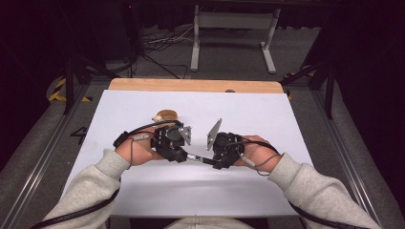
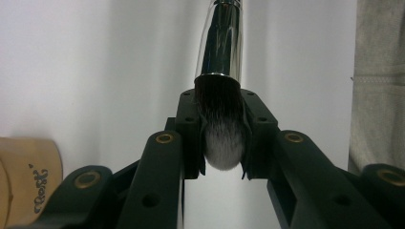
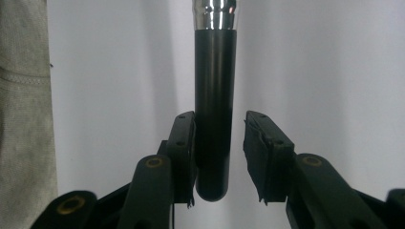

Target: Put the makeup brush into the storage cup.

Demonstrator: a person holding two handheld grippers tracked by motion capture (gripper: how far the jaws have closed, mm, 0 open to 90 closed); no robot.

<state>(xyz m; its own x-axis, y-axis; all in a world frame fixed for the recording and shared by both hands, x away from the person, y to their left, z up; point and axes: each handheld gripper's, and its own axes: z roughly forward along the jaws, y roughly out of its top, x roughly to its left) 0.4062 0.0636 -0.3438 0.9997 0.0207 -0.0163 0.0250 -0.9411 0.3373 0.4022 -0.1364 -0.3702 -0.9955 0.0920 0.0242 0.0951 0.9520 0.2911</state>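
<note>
Both ends of makeup brush (image 1: 197, 158) covered: your left hand-held gripper (image 2: 223, 143) clenches bristles, right hand-held gripper (image 3: 220, 157) released around handle; transfer unfinished.

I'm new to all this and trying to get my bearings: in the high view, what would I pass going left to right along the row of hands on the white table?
Left sleeve → left hand → left gripper → brush → right gripper → right hand → right sleeve.

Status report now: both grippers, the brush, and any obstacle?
Left gripper shut on brush bristles. Right gripper open around its handle. Wooden object behind left gripper, not in the way.
</note>
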